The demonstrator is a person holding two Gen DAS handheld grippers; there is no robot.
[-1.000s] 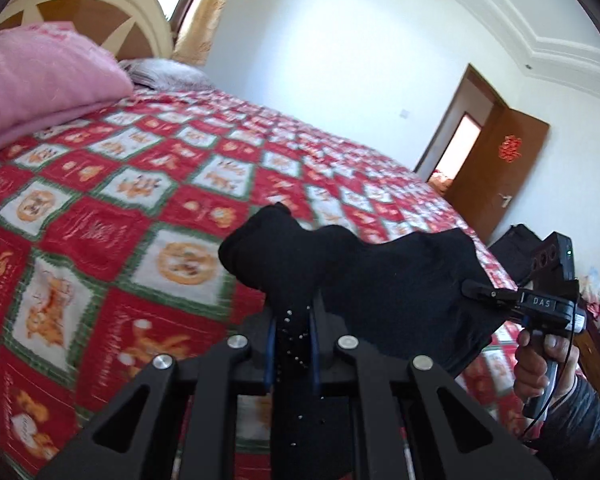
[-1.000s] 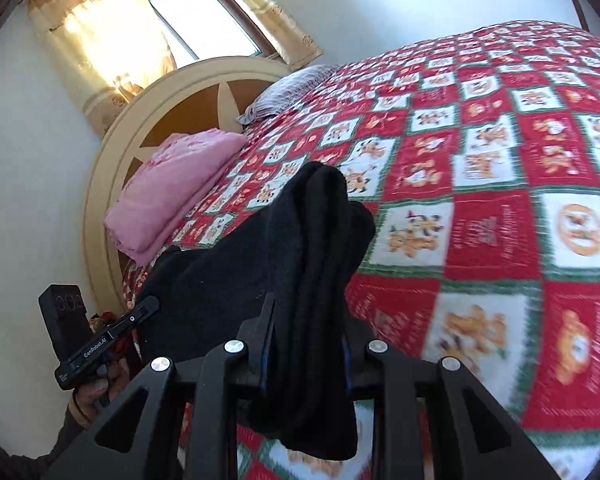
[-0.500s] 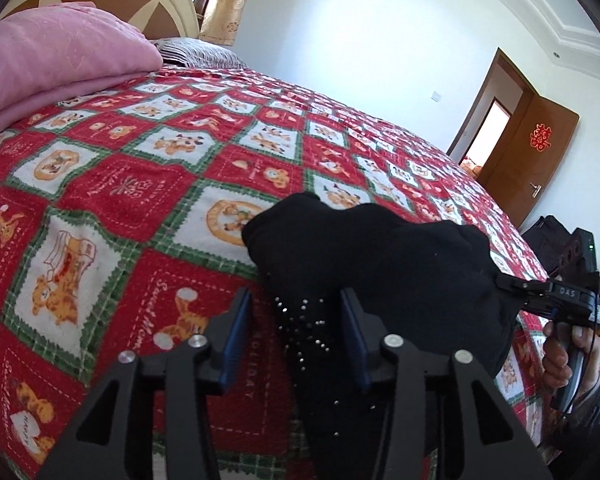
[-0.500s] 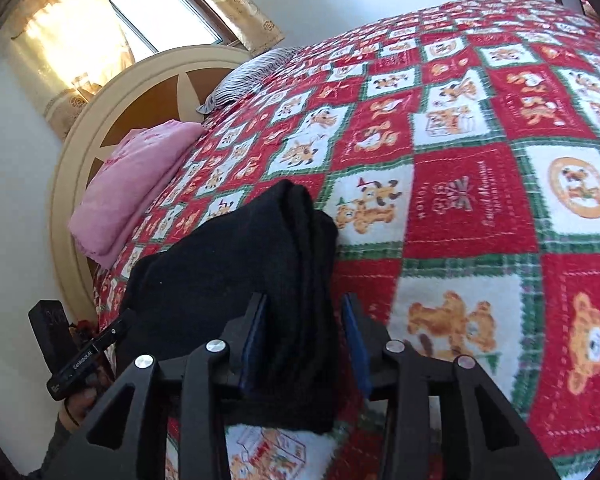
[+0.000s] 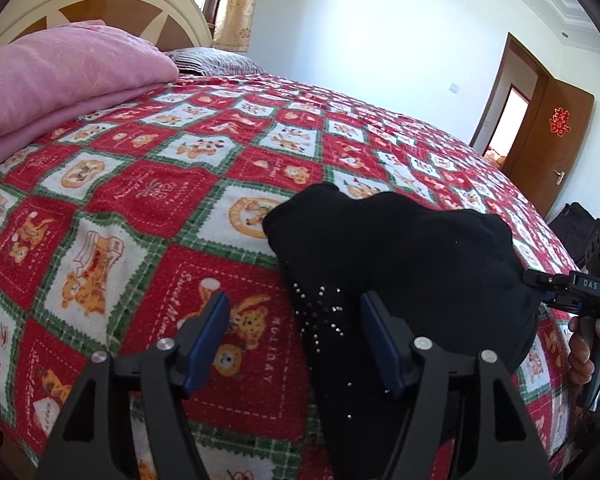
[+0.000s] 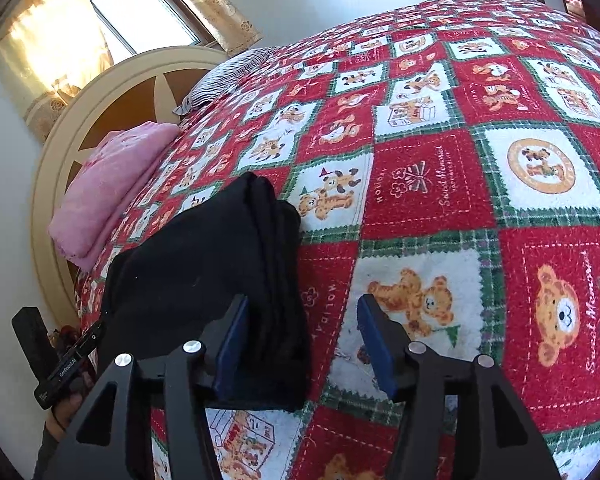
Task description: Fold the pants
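The black pants (image 5: 400,264) lie folded in a thick bundle on the red patchwork bedspread (image 5: 148,200), near the bed's front edge. Small rhinestones show on the cloth near my left gripper (image 5: 296,336). That gripper is open, its jaws wide apart, with the left end of the bundle lying between them. In the right wrist view the pants (image 6: 204,272) show stacked folded layers at their right end. My right gripper (image 6: 302,336) is open, and the bundle's right end lies against its left finger (image 6: 232,336). Each gripper shows at the edge of the other's view.
A folded pink blanket (image 5: 60,76) and a striped pillow (image 5: 216,60) lie at the head of the bed by the cream headboard (image 6: 112,92). A brown door (image 5: 548,144) stands open at the far right. A dark bag (image 5: 576,228) sits on the floor beside the bed.
Both grippers were shut on the ends of the pants and held them above the bed. They lowered the bundle onto the bedspread, opened wide and let go.
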